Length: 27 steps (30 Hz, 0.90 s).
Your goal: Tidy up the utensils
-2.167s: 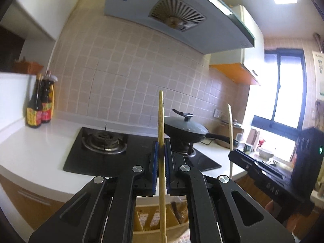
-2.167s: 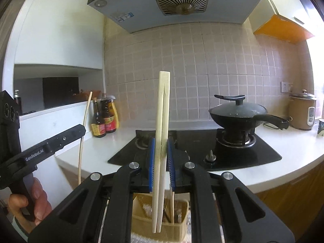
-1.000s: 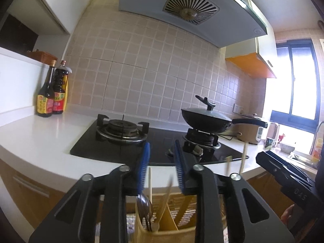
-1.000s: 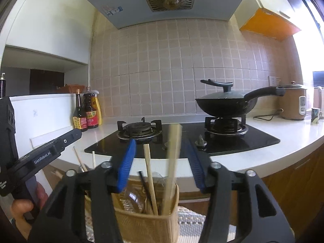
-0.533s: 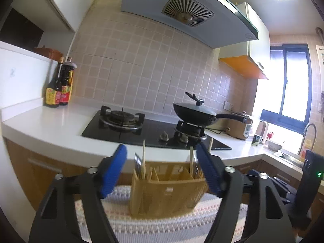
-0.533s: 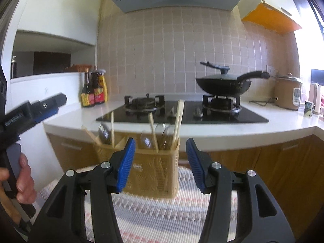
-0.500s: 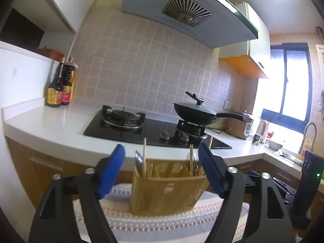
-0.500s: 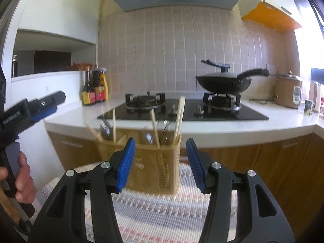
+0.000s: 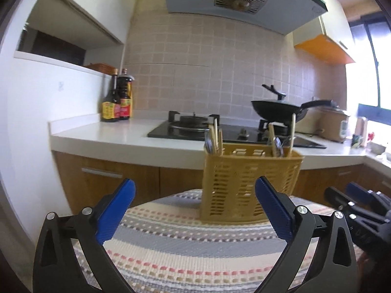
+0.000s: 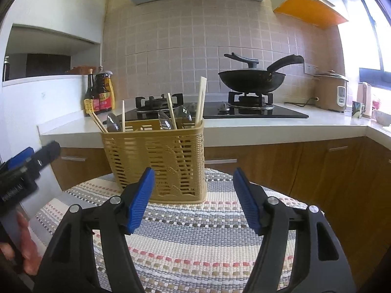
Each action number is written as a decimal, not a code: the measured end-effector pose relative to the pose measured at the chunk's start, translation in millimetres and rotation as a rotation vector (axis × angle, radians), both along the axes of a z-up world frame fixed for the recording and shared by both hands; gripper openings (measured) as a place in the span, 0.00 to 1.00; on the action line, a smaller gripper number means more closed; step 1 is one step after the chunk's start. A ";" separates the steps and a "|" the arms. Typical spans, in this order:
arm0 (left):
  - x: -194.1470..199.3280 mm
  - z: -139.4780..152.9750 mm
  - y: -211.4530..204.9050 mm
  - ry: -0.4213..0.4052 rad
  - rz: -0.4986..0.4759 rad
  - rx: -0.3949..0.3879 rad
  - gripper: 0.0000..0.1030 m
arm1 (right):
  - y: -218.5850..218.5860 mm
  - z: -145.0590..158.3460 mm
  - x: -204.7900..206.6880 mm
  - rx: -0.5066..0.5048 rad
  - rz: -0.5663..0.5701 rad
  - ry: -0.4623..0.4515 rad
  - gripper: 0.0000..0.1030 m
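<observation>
A tan plastic utensil basket [image 9: 246, 183] stands on a striped woven mat [image 9: 195, 244]; it also shows in the right wrist view [image 10: 161, 161]. Wooden chopsticks [image 10: 201, 100] and metal spoons [image 10: 113, 122] stand upright in its compartments. My left gripper [image 9: 193, 210] is open and empty, low over the mat, short of the basket. My right gripper [image 10: 193, 197] is open and empty, just in front of the basket's right side. The left gripper shows at the left edge of the right wrist view [image 10: 22, 168].
Behind the mat runs a white counter [image 9: 110, 134] with a black gas hob [image 10: 220, 112], a black wok [image 10: 251, 78], sauce bottles [image 9: 117, 102] and a rice cooker [image 10: 330, 92]. Wooden cabinets [image 10: 317, 166] lie below. A window is at the right.
Both grippers let their chopsticks go into the basket, opened wide, and drew back and down. The basket now stands farther off in both views.
</observation>
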State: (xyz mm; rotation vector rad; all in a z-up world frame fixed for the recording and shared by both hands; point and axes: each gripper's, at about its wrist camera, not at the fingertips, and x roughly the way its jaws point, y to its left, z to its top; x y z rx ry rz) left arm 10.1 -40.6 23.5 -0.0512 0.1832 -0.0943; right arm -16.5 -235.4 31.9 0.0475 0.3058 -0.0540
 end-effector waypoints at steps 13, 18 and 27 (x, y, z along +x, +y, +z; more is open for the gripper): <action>3.2 -15.1 -7.2 -0.010 0.087 0.114 0.92 | -12.2 -16.3 17.1 0.052 0.032 0.089 0.67; 1.2 -15.5 -4.5 -0.001 0.085 0.113 0.92 | -17.4 -18.4 20.3 0.074 0.027 0.107 0.67; 0.1 -14.4 -6.5 -0.004 0.087 0.123 0.93 | -15.6 -16.3 13.7 0.052 0.015 0.087 0.71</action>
